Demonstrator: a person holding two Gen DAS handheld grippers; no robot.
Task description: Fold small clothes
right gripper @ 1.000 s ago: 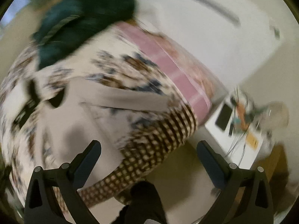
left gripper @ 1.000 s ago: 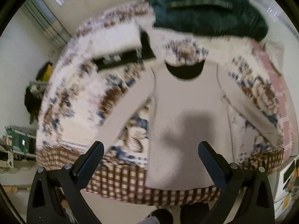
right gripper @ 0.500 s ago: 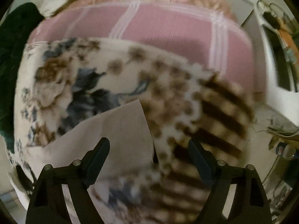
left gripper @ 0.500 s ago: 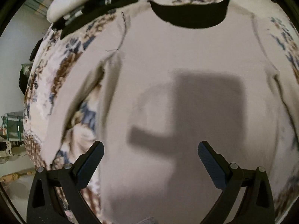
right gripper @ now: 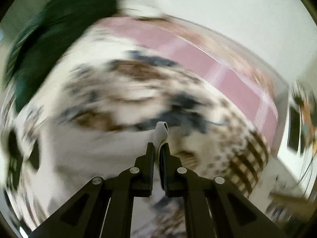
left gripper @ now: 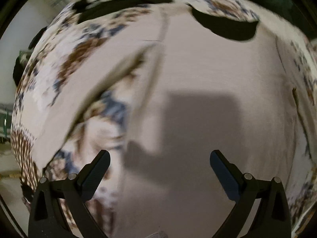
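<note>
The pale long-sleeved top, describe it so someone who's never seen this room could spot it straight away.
Find the bed with the floral blanket. Flat on it, sleeves spread, lies the pale long-sleeved top, under the open left tool. It is the only plain, unpatterned piece, with a dark scooped neckline.

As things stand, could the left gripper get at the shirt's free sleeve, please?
Probably yes: the left gripper is open above the shirt, and the sleeve lies uncovered on the blanket to its left, with nothing between.
</note>
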